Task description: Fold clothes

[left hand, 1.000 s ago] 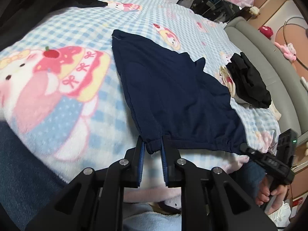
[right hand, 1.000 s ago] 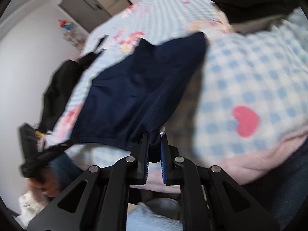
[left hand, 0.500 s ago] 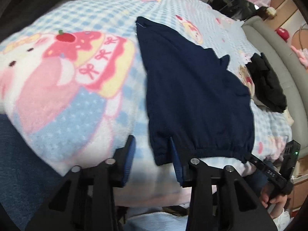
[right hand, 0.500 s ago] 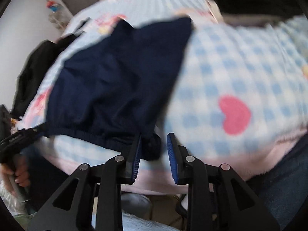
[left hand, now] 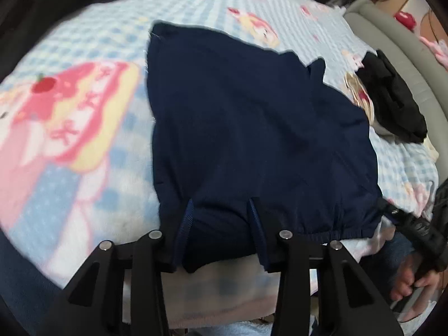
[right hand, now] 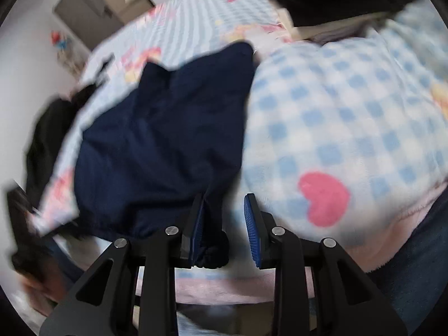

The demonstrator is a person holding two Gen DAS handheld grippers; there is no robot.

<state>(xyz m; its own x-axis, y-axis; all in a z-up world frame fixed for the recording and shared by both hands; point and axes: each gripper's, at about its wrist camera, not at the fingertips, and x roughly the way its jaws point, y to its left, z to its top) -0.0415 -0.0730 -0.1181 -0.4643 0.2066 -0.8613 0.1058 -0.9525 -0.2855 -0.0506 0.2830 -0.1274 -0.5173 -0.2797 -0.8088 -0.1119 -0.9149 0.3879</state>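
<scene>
A dark navy garment of thin smooth fabric with a gathered elastic waistband (left hand: 252,128) lies spread flat on a fluffy fleece blanket in blue-and-white check with pink cartoon prints (left hand: 84,42) covering the bed. The left gripper (left hand: 221,221) straddles the waistband's near corner, its ribbed blue jaws opening and clear of the cloth. The right gripper (right hand: 224,218) is likewise opening, the bunched opposite corner loose between its jaws. A folded black garment (left hand: 392,103) sits by the grey padded bed edge (left hand: 414,64).
</scene>
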